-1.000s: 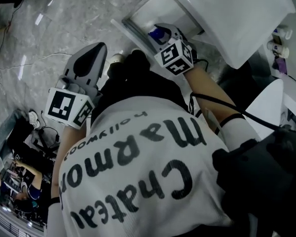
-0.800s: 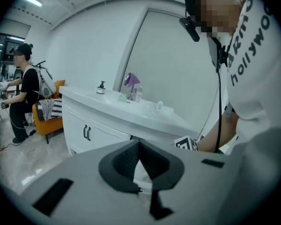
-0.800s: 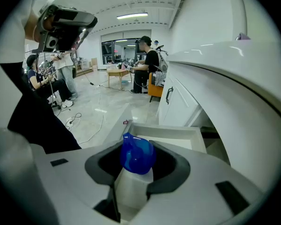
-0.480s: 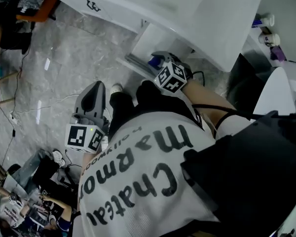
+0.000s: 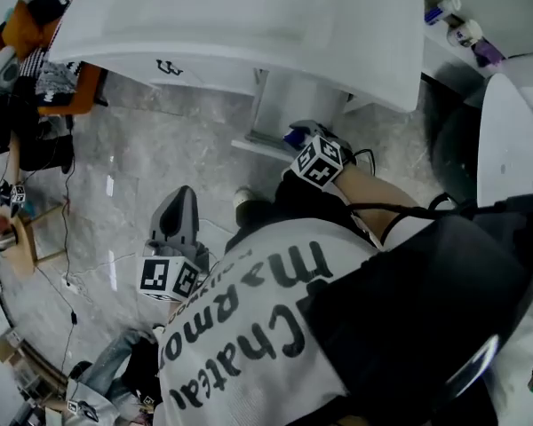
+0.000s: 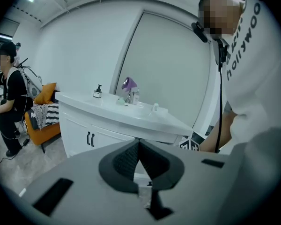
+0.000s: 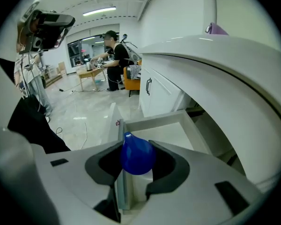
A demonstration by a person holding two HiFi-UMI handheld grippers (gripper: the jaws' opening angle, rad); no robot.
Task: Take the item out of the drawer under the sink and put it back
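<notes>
A grey marbled floor (image 5: 160, 149) was seen from seven to ten o'clock; an orange chair (image 5: 84, 91) was set at ten; a ceiling strip light (image 7: 99, 11) was lit.

Top: white shirt (image 5: 249, 327) with big black brush-style lettering, "Chateau Marmont", and a smaller "hollywood" beside it.
Sleeve: white sleeve edge (image 5: 415, 229), short.
Legs: black trousers (image 5: 280, 204).
Foot: pale shoe toe (image 5: 242, 196).
Chest gear: bulky black pack (image 5: 426, 300) over the shirt.
Cable: thin black lead (image 5: 386, 209) along the right forearm.
Left claw (image 5: 185, 198): smooth grey shell, rounded nose, dark ribbed pads (image 6: 124, 161).
Right claw (image 5: 302, 132): same grey shell and dark pads.
Left cube (image 5: 169, 278): white faces, black square markers.
Right cube (image 5: 322, 163): white faces, black square markers.
</notes>
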